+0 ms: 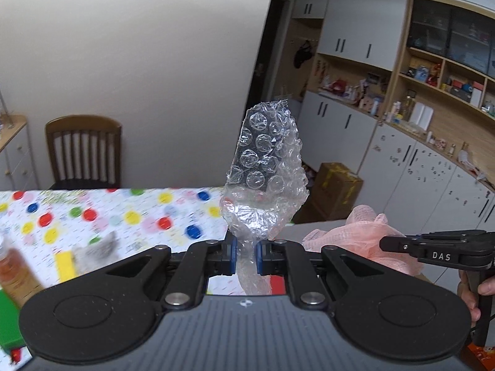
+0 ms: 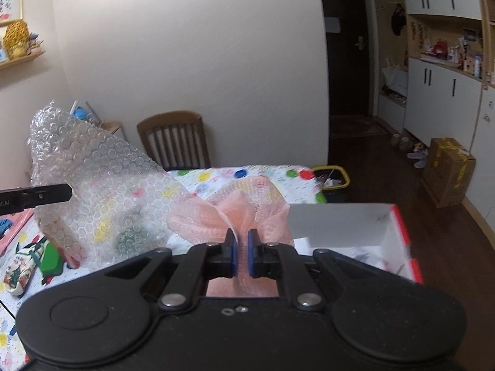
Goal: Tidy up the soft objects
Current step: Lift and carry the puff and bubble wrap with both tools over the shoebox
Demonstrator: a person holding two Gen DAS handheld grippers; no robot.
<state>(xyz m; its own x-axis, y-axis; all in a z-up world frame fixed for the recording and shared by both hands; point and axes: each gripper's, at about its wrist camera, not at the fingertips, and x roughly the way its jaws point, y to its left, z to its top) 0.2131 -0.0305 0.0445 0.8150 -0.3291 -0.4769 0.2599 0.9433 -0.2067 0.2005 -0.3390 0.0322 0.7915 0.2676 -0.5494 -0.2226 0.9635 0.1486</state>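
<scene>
above blurred dotted tablecloth [image 1: 139, 216]: left fingers [image 1: 246, 258] pinch bubble wrap [image 1: 266, 167]; right fingers [image 2: 243, 255] pinch pink mesh [image 2: 244, 207], lower mesh hidden.

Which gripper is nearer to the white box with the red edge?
Right. The right gripper, shut on the pink mesh cloth, is just beside the white box. The left gripper, shut on bubble wrap, is farther away.

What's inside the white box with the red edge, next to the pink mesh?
The white box is open-topped: bare white walls and faint dark marks or scraps on its floor. The pink mesh and the right tool cover its near-left corner.
</scene>
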